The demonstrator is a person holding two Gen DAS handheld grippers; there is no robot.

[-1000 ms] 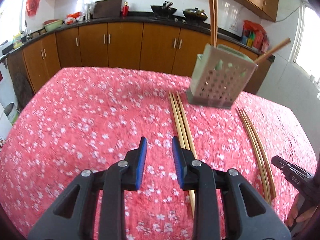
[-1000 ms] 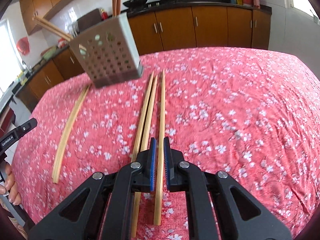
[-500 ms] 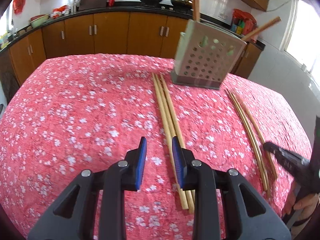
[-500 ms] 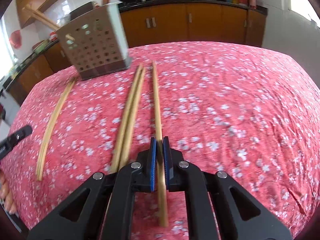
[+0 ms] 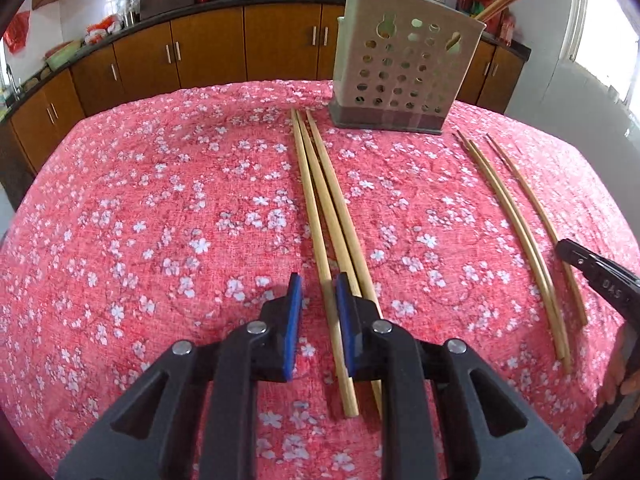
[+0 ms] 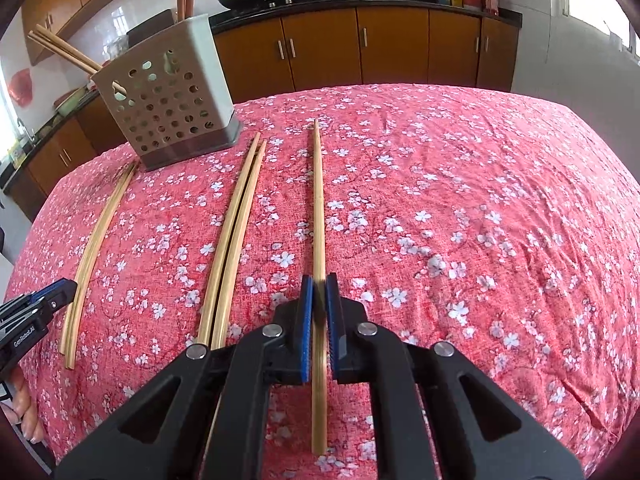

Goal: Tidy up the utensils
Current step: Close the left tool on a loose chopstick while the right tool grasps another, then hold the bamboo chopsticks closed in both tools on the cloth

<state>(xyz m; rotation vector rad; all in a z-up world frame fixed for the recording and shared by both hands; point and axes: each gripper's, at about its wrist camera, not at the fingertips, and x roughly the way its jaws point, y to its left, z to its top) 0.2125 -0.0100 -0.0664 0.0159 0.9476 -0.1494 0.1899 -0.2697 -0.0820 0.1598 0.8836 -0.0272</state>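
A perforated beige utensil holder (image 5: 404, 76) stands at the far side of the table, with chopsticks sticking out of it; it also shows in the right wrist view (image 6: 168, 100). Three wooden chopsticks (image 5: 332, 216) lie in front of it. My left gripper (image 5: 318, 292) is open, its jaws straddling the leftmost chopstick of this bundle. My right gripper (image 6: 319, 296) is shut on a single chopstick (image 6: 319, 200), pulled apart from the pair of chopsticks (image 6: 236, 224) to its left. More thin chopsticks (image 5: 520, 232) lie at the right.
The table carries a red flowered cloth (image 5: 160, 200). Wooden kitchen cabinets (image 5: 208, 52) and a counter with pans stand behind it. In the right wrist view, thin chopsticks (image 6: 96, 240) lie at the left near the left gripper's tip (image 6: 52, 300).
My left gripper has moved right and forward over the three-chopstick bundle. My right gripper has closed on one chopstick and shifted it right, away from the other two.
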